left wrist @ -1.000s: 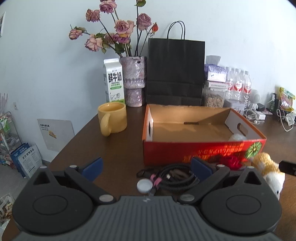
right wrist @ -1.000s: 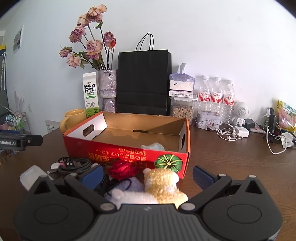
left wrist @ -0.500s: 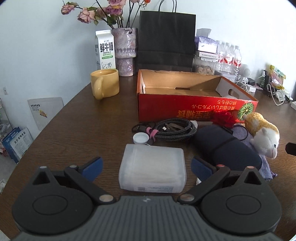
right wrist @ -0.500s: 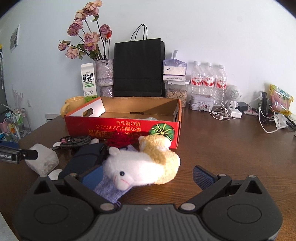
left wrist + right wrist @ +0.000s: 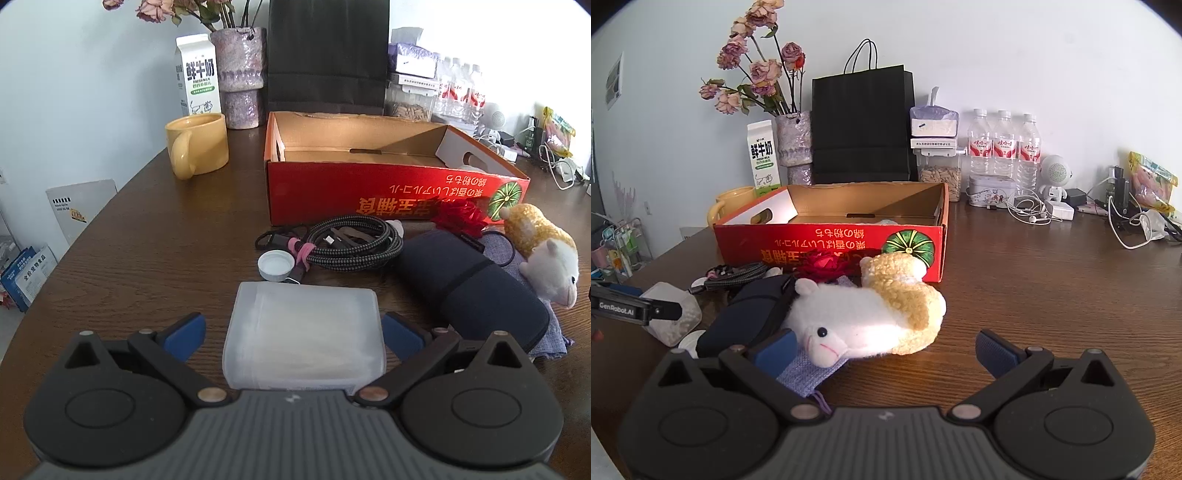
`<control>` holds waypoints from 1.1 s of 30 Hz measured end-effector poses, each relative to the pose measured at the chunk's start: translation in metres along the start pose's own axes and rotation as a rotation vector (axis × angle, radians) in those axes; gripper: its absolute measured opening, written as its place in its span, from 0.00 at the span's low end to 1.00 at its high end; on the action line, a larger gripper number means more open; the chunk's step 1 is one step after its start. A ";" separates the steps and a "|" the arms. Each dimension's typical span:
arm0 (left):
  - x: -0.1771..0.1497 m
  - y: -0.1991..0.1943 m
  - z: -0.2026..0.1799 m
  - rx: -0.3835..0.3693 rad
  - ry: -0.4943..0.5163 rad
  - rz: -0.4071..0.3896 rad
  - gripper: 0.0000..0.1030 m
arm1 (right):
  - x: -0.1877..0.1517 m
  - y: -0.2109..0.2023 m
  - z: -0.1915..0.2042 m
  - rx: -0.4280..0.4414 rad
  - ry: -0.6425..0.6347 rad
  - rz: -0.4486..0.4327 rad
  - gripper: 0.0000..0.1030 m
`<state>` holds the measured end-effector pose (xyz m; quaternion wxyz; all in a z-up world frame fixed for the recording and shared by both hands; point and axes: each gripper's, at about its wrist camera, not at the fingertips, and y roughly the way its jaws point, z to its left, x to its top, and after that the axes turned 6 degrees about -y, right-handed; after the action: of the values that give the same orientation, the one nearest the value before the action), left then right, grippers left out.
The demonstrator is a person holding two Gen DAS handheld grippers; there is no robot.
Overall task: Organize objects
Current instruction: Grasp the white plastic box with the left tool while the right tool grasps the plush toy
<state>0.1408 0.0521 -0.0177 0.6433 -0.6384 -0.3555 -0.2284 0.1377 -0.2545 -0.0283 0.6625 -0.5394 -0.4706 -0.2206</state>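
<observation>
A red cardboard box (image 5: 388, 192) stands open on the brown table; it also shows in the right wrist view (image 5: 831, 240). My left gripper (image 5: 293, 332) is open, its jaws either side of a frosted plastic box (image 5: 303, 336) without touching it. Beyond lie a coiled black cable (image 5: 351, 243), a white cap (image 5: 276, 264), a dark pouch (image 5: 469, 288), a red flower (image 5: 460, 218) and a plush sheep (image 5: 543, 251). My right gripper (image 5: 886, 349) is open, with the plush sheep (image 5: 871, 317) just in front of its left finger.
A yellow mug (image 5: 195, 147), a milk carton (image 5: 197, 74), a flower vase (image 5: 240, 77) and a black paper bag (image 5: 862, 125) stand behind the box. Water bottles (image 5: 1003, 147), earphones (image 5: 1030, 210) and chargers crowd the back right. The table edge curves at left.
Both grippers pulled back and tilted down. The frosted box came into the left view and now sits between the left jaws. The sheep came closer in the right view.
</observation>
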 end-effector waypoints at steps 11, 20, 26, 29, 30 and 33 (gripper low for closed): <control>-0.005 0.027 0.002 0.034 -0.034 0.062 1.00 | 0.012 0.016 -0.009 0.007 0.000 -0.012 1.00; -0.004 0.029 0.001 0.035 -0.018 0.053 1.00 | 0.031 0.045 -0.021 0.008 0.005 0.013 1.00; -0.006 0.027 0.000 0.044 -0.028 0.047 0.99 | 0.046 0.075 -0.029 0.049 0.012 0.079 1.00; -0.006 0.025 -0.001 0.030 -0.016 0.040 0.91 | 0.048 0.091 -0.030 0.064 0.016 0.121 1.00; -0.006 0.024 -0.002 0.025 -0.012 0.037 0.89 | 0.048 0.096 -0.030 0.069 0.019 0.138 0.99; -0.006 0.021 -0.004 0.017 -0.003 0.032 0.81 | 0.045 0.108 -0.031 0.083 0.043 0.173 0.89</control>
<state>0.1535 0.0492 -0.0361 0.6517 -0.6388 -0.3484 -0.2141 0.2567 -0.2392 -0.0438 0.7109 -0.5452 -0.4166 -0.1543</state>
